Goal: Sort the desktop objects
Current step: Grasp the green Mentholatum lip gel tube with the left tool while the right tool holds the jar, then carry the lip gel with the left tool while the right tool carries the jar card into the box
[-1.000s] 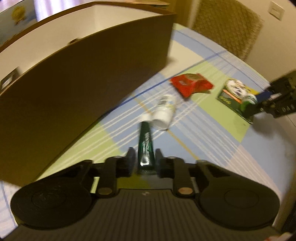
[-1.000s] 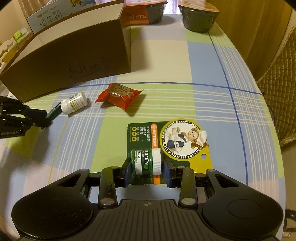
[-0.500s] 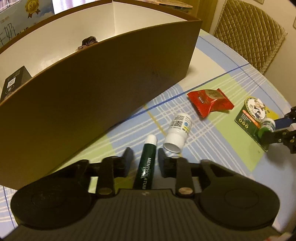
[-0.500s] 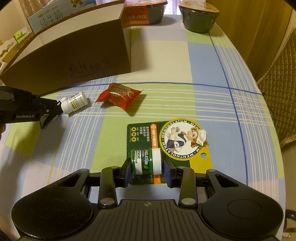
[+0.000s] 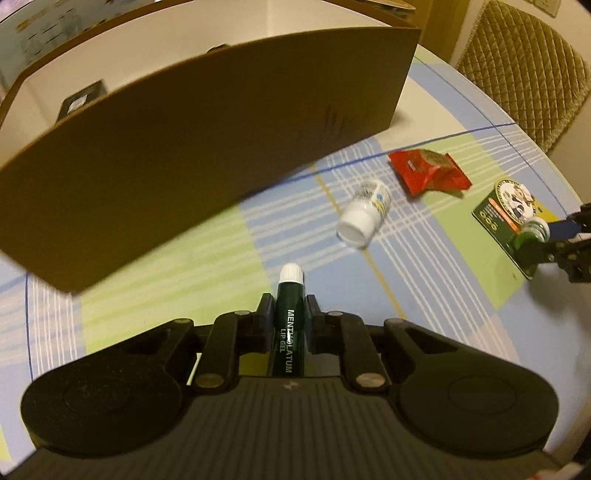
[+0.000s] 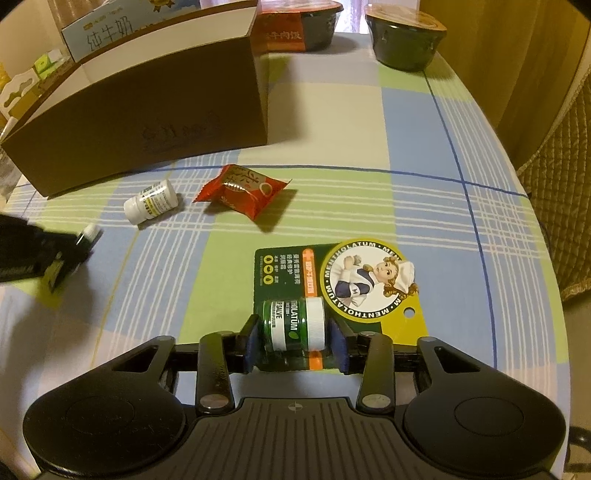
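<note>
My left gripper (image 5: 290, 308) is shut on a dark green Mentholatum lip gel tube (image 5: 290, 317) with a white cap, held above the checked tablecloth in front of the brown cardboard box (image 5: 207, 140). My right gripper (image 6: 293, 334) is shut on the green Mentholatum salve jar (image 6: 293, 325) on its printed card (image 6: 332, 273), low on the table. A white pill bottle (image 6: 151, 206) lies on its side and a red snack packet (image 6: 240, 190) lies next to it, between the box and the card.
The open box (image 6: 147, 107) holds a small dark item (image 5: 79, 101). Two dark bowls (image 6: 406, 35) and a milk carton (image 6: 107, 29) stand at the far end. A quilted chair (image 5: 524, 70) stands past the table's right edge.
My left gripper closed on the lip gel tube and lifted it back away from the pill bottle. The right gripper and jar have not moved.
</note>
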